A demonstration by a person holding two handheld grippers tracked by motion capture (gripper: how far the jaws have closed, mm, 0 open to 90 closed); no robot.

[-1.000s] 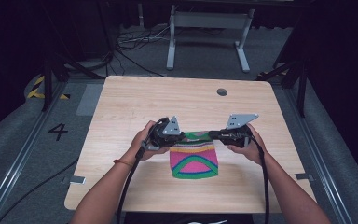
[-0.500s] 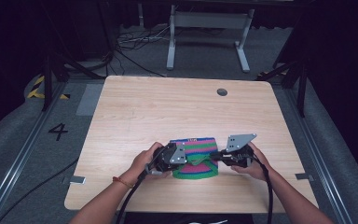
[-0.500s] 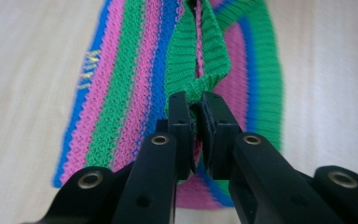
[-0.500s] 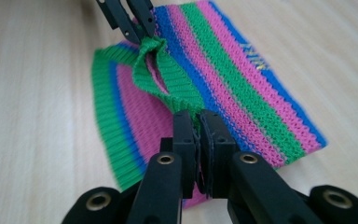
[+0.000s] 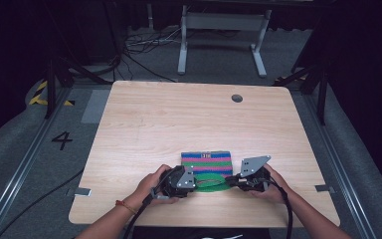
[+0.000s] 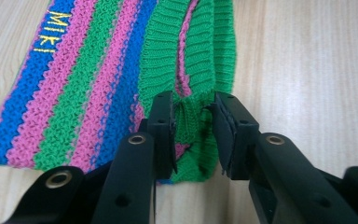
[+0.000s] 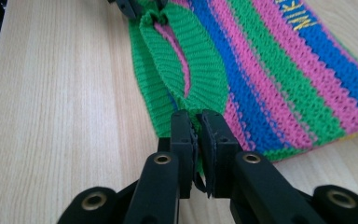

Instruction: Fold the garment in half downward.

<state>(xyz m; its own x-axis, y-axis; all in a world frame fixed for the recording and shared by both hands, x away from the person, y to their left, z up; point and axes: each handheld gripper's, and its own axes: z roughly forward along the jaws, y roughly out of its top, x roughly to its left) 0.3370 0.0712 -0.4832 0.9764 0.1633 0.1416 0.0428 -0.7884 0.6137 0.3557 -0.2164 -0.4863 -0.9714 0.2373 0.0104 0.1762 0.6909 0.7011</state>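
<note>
A small knitted garment striped blue, pink and green lies flat on the wooden table, with its green ribbed edge toward the near side. My left gripper is at the left end of that rib. Its jaws have just been opening, and the green rib sits loose between the parted pads. My right gripper is at the rib's right end. Its jaws are shut, pinching the green rib. Yellow lettering marks a blue stripe.
A round cable hole sits in the far right of the tabletop. The table's near edge lies just behind both hands. A metal frame and cables stand on the floor beyond the table.
Both hands came down and toward the near edge, laying the garment folded flat on the table. The left jaws have parted off the rib; the right jaws stay pinched.
</note>
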